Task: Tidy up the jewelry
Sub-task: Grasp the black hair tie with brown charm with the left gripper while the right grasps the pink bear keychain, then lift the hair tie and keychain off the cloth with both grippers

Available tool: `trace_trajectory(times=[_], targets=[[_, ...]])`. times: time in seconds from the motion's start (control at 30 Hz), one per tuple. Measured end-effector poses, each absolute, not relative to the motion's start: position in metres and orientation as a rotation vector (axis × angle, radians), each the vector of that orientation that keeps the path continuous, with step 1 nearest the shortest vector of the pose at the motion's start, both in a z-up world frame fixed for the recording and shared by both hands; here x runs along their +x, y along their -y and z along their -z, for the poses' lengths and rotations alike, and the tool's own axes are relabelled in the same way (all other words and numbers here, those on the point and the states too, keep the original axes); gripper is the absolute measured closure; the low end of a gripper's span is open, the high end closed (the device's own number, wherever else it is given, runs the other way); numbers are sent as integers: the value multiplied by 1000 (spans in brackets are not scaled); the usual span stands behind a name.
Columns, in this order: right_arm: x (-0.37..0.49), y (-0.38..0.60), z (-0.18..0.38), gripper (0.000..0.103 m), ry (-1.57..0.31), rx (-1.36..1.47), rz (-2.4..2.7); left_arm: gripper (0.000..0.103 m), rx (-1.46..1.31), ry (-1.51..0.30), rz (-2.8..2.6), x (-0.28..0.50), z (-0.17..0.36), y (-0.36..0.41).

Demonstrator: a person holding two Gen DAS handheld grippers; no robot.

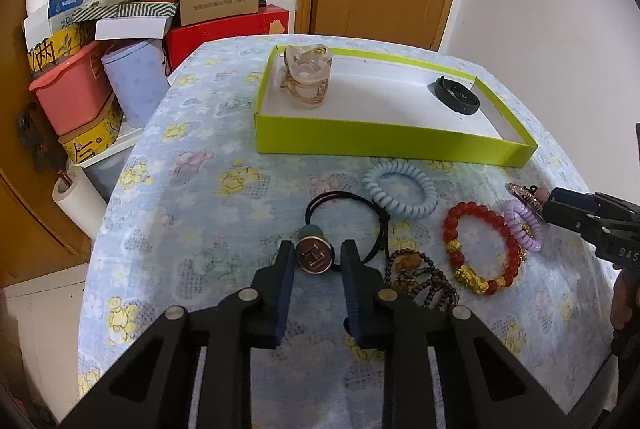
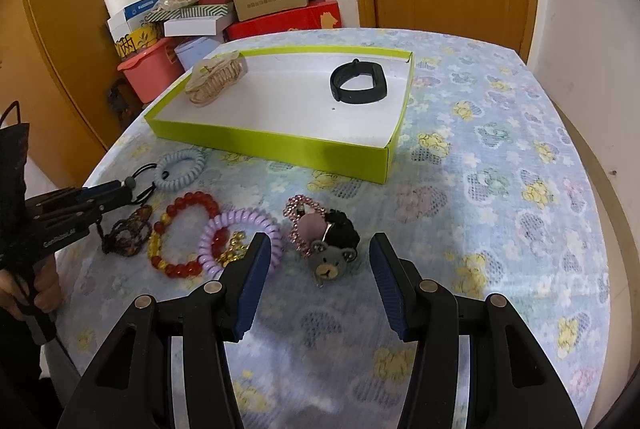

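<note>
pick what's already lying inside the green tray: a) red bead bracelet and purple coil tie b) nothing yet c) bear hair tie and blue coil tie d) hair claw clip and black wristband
d: the beige hair claw clip and the black wristband lie on the white floor of the green tray; all other pieces lie on the tablecloth.

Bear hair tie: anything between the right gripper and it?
Nothing visible. The bear hair tie lies on bare cloth straight ahead of the right gripper, whose jaws stand apart. The purple coil tie sits left of that line.
</note>
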State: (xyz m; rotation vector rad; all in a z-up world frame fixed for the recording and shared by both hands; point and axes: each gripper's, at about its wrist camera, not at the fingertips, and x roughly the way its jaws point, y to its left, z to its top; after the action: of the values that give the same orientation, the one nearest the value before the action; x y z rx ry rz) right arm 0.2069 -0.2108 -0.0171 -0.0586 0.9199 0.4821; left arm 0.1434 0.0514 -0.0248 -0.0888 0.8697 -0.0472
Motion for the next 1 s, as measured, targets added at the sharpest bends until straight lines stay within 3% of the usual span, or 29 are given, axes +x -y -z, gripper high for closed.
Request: trace_trajectory(times=[0.27, 0.4, 0.53, 1.0], targets=[[213, 207, 24, 51, -931, -75, -481, 82, -88, -875, 51, 145, 25, -52], [210, 209, 23, 70, -926, -78, -475, 83, -87, -869, 48, 144, 25, -50], [205, 211, 19, 80, -915, -80, -477, 83, -93, -865, 44, 141, 24, -49], [176, 232, -5, 83, -864, 15, -495, 83, -95, -805, 34, 119, -2, -47]])
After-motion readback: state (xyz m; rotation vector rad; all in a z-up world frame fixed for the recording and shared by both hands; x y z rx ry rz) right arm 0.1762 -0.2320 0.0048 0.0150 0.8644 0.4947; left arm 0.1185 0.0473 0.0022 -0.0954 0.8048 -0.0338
